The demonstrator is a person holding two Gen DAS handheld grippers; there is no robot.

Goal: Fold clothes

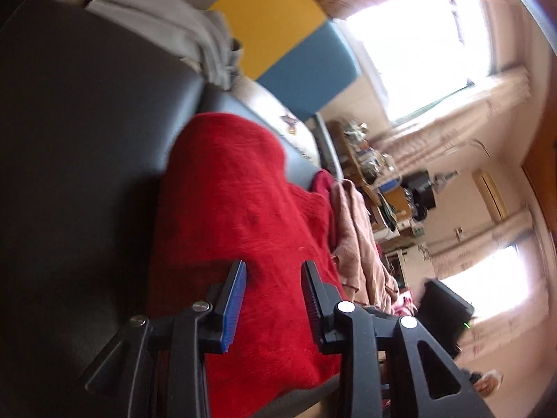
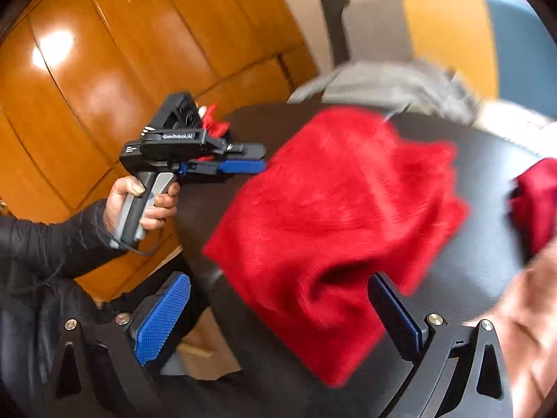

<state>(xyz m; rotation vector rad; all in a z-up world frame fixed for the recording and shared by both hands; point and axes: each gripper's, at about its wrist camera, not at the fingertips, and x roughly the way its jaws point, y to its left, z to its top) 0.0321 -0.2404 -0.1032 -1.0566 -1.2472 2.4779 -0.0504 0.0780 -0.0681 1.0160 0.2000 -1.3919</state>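
Presently catalogued, largest first:

1. Bench (image 2: 480, 244): dark, smooth top, carrying the clothes; its near edge runs beside a glossy wooden wall panel (image 2: 104, 52).
2. Red sweater (image 2: 334, 216): fuzzy knit, lying in a rumpled, partly doubled heap across the middle of the bench. One corner reaches toward the near edge; in the left wrist view it fills the space ahead of the fingers.
3. Grey garment (image 2: 390, 83): folded, resting at the far side of the bench beyond the sweater, in front of a yellow and blue panel (image 1: 278, 35).
4. Pink-tan garment (image 1: 355, 240): crumpled, lying against the sweater's right side; blurred in the right wrist view.
5. Dark red cloth (image 2: 536, 202): small bunch at the bench's right edge, apart from the sweater.
6. Right claw (image 2: 282, 317): released, jaws spread wide with blue pads facing each other. The sweater's near corner lies below and between them, pressed by neither.
7. Left claw (image 1: 273, 299): released, jaws partly apart and level above the sweater, nothing pinched between the pads. In the right wrist view it sits at the sweater's left edge.
8. Left hand (image 2: 142, 205): wrapped around the grey handle, dark padded sleeve behind it.
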